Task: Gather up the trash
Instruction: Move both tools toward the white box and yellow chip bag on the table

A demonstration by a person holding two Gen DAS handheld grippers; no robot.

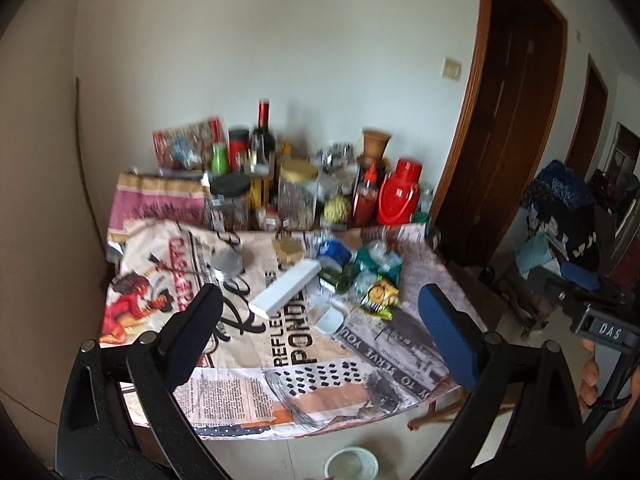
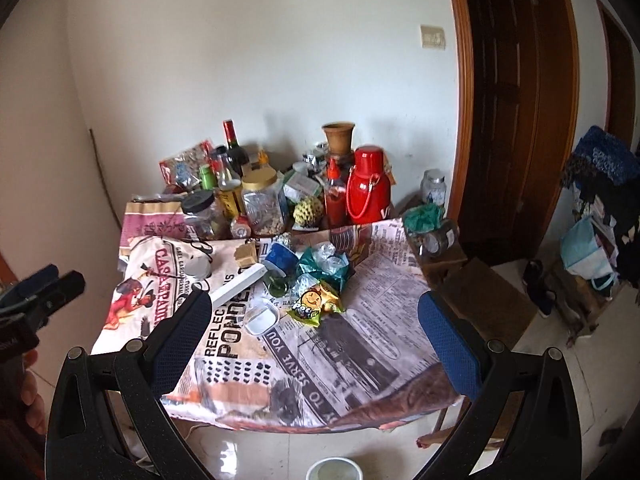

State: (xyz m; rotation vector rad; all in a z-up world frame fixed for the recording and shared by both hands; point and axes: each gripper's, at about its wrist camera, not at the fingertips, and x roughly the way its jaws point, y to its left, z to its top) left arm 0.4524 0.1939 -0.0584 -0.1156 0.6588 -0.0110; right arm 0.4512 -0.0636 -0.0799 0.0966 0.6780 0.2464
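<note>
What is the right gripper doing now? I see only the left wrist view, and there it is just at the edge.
Observer: In the right wrist view the right gripper has its jaws wide open, with nothing between them.
Operator: My picture is blurred. What is the yellow thing in the pile?
Observer: A snack packet with a smiling face, lying flat beside crumpled green plastic.
Operator: Is there anything beyond the right edge of the table?
Observer: Yes, a glass jar lies on its side on a brown box.
</note>
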